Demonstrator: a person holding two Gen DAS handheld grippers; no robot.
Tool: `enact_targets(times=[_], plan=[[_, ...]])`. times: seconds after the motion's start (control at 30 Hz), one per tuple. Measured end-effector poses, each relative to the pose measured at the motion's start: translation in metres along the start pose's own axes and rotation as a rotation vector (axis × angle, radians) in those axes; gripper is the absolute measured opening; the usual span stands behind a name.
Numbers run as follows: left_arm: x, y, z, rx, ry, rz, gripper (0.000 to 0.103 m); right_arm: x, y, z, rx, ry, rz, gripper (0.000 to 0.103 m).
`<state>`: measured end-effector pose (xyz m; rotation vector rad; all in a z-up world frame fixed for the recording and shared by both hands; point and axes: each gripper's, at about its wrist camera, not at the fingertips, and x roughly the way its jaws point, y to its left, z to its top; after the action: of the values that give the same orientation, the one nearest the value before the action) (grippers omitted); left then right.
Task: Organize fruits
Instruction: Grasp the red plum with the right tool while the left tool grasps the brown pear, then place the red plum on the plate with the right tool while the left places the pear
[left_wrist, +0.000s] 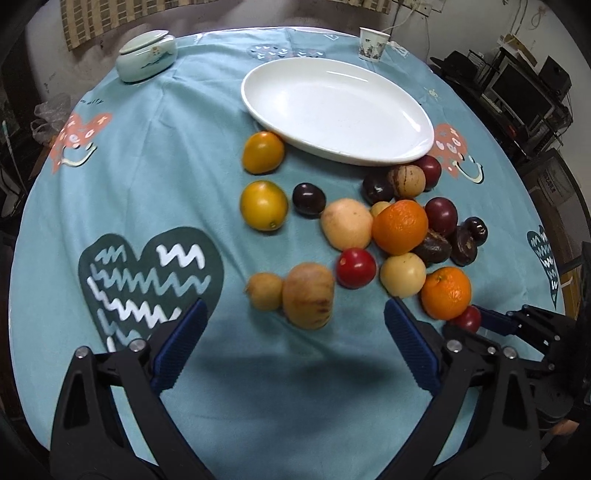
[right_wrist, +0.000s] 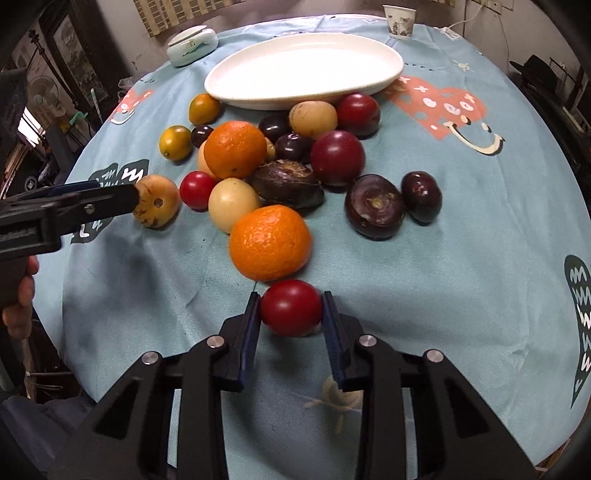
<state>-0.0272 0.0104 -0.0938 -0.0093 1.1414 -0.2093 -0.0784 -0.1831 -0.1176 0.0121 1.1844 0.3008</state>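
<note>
A pile of fruit lies on the blue tablecloth in front of an empty white oval plate (left_wrist: 338, 110) (right_wrist: 303, 70). My right gripper (right_wrist: 290, 301) is shut on a small red fruit (right_wrist: 290, 308) (left_wrist: 470, 318), just in front of an orange (right_wrist: 270, 242) at the near edge of the pile. My left gripper (left_wrist: 297, 326) stands open, low over the cloth. A brown oval fruit (left_wrist: 308, 295) with a smaller tan one (left_wrist: 264, 291) beside it lies just beyond its fingertips. In the right wrist view the left gripper (right_wrist: 110, 199) reaches in from the left beside that brown fruit (right_wrist: 156, 201).
Two yellow-orange fruits (left_wrist: 263, 179), dark plums, red fruits and a second orange (left_wrist: 400, 226) crowd the middle. A lidded ceramic jar (left_wrist: 146, 55) and a paper cup (left_wrist: 373, 43) stand at the far edge. A hand (right_wrist: 20, 295) holds the left gripper's handle.
</note>
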Motion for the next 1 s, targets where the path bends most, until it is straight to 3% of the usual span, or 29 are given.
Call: enact_targets(times=[0.07, 0.1, 0.13, 0.2, 0.3, 0.57, 0.67, 0.83, 1.0], plan=[[0.009, -0.006, 0.003, 0.022, 0.034, -0.010, 0.076, -0.001, -0.003, -0.001, 0.017, -0.006, -0.003, 0.033], [0.017, -0.008, 0.004, 0.030, 0.070, -0.014, 0.060, -0.003, -0.005, -0.002, 0.024, -0.007, -0.004, 0.033], [0.022, -0.009, 0.004, 0.033, 0.091, -0.009, 0.053, -0.004, -0.007, -0.003, 0.030, -0.010, -0.003, 0.033], [0.021, -0.014, 0.005, 0.057, 0.078, -0.015, 0.051, -0.006, -0.009, -0.003, 0.040, -0.015, 0.001, 0.033], [0.026, -0.019, 0.007, 0.072, 0.100, -0.035, 0.036, -0.008, -0.010, -0.003, 0.041, -0.021, 0.004, 0.033], [0.023, -0.017, 0.010, 0.046, 0.123, -0.081, 0.034, -0.016, -0.005, 0.011, 0.010, -0.045, 0.016, 0.033], [0.004, -0.018, 0.019, 0.050, 0.073, -0.109, 0.034, -0.028, -0.006, 0.027, -0.008, -0.080, 0.032, 0.033], [-0.012, -0.020, 0.071, 0.034, -0.012, -0.142, 0.034, -0.045, -0.005, 0.084, -0.066, -0.176, 0.046, 0.033], [0.012, -0.028, 0.141, 0.018, -0.032, -0.128, 0.034, -0.031, -0.008, 0.158, -0.102, -0.240, 0.020, 0.033]])
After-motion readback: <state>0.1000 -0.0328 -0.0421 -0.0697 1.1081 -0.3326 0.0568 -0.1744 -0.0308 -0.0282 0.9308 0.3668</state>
